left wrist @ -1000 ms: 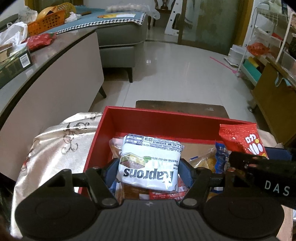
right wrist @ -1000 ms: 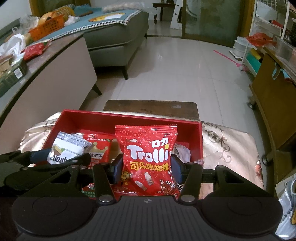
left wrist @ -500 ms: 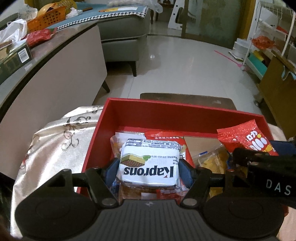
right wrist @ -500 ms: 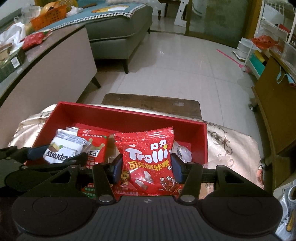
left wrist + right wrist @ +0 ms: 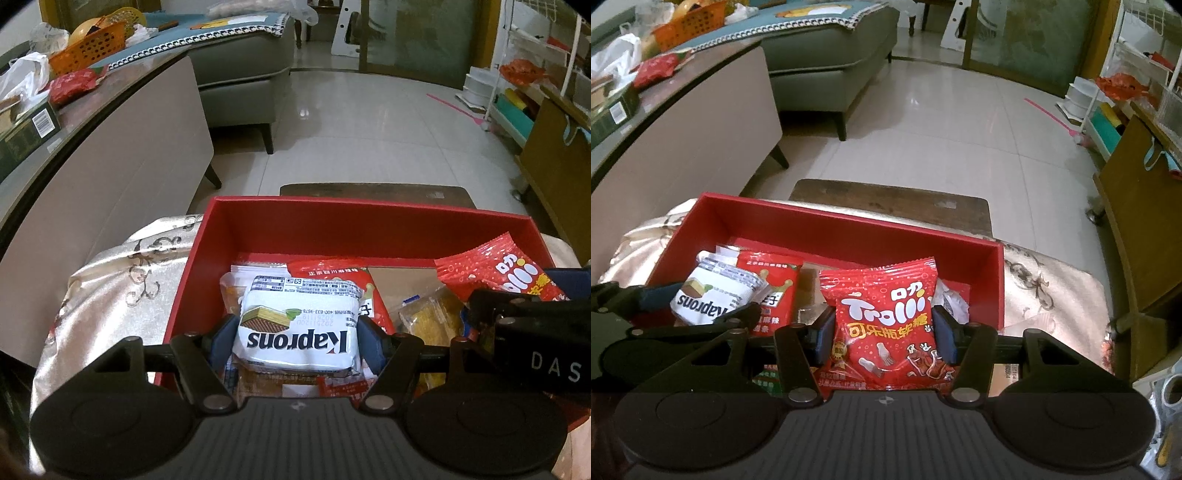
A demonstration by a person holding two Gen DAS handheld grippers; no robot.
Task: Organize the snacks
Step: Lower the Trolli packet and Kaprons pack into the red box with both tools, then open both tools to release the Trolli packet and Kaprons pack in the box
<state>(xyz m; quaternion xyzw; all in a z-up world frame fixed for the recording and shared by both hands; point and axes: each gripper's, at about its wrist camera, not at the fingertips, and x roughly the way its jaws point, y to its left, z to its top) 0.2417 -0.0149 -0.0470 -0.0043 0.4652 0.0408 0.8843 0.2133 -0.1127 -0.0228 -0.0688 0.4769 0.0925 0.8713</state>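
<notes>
Two packets go into the box at once. Nearest the left wrist camera, the left claw [image 5: 297, 341] is clenched on the white Kaprons pack [image 5: 299, 328], held low over the near-left part of the red box [image 5: 369, 218]; its printed name reads upside down, so the pack's top faces the holder, with its long axis running left to right between the pads. In the right wrist view, the right claw [image 5: 882, 334] grips the red Trolli bag [image 5: 886, 325] by its sides, upright, label toward the camera, long axis rising from near to far, above the box's right half.

Beneath and beyond them the box already holds several snacks: a red packet [image 5: 332, 271] lying flat behind the Kaprons pack, a yellow-filled clear bag [image 5: 430, 317] toward the right, and others half hidden. Much of the sorting looks done; both held packets have yet to be let go, and bare floor remains along the box's far wall. The box rests on a surface draped in pale patterned cloth [image 5: 110, 280]. Far left, a red pouch [image 5: 72, 83] lies on a separate counter; whether it belongs to the job cannot be told.
</notes>
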